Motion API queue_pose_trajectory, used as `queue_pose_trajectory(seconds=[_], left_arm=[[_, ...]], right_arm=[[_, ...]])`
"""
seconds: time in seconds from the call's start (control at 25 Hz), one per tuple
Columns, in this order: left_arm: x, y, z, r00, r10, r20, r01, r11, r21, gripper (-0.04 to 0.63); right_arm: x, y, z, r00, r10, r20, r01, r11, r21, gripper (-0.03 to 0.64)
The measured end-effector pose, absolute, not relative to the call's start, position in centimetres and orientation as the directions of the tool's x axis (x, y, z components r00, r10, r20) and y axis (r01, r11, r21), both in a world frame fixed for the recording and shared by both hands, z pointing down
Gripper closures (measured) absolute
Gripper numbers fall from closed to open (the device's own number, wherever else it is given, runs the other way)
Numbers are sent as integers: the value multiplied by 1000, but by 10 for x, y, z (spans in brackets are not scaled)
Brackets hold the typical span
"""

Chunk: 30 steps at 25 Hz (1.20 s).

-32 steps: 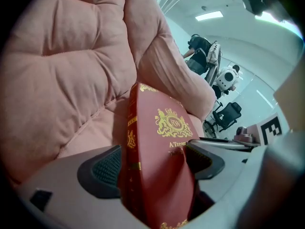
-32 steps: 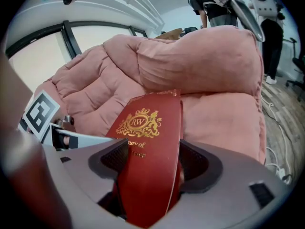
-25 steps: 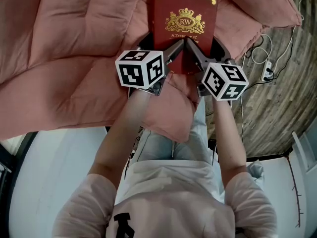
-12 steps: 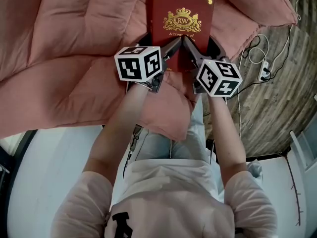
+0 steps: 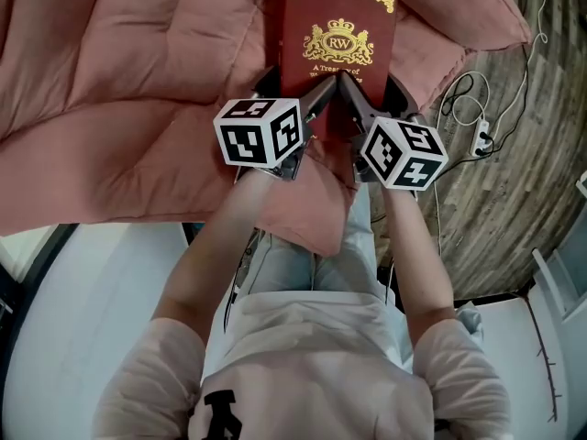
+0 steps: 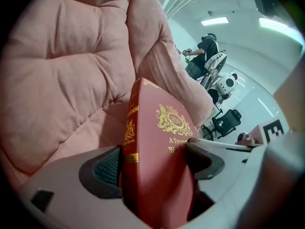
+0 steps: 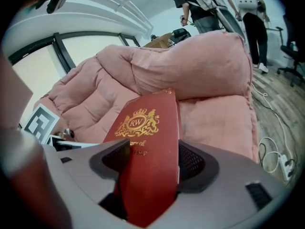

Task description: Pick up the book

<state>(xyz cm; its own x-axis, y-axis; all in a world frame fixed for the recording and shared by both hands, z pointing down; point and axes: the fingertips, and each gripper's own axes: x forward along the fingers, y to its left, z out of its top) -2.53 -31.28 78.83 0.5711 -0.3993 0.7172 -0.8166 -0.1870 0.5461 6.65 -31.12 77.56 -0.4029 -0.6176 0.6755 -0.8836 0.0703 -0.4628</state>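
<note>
A dark red hardback book (image 5: 337, 39) with a gold crest lies over the pink sofa cushion (image 5: 138, 81), gripped at its near end from both sides. My left gripper (image 5: 295, 94) holds the spine-side corner; in the left gripper view its pads press on the spine and on the cover of the book (image 6: 157, 132). My right gripper (image 5: 374, 99) holds the other near corner. Its jaws are closing, with the book (image 7: 147, 128) wedged between both pads. The book tilts up off the cushion.
The pink sofa fills the upper left of the head view. To the right is wooden floor with white cables and a power strip (image 5: 479, 140). People (image 7: 200, 4) and office chairs (image 6: 224, 123) stand far behind the sofa.
Both grippers and the book have risen a little together, away from the cushion. The grip on both corners looks the same.
</note>
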Motion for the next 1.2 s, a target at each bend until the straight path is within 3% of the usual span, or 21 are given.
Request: queue_pose_trajectory(seconds=[1.2], left_arm=[[-27, -305, 575, 576, -564, 592, -802, -252, 541, 186]], right_arm=[[64, -305, 559, -396, -714, 578, -902, 185, -389, 304]])
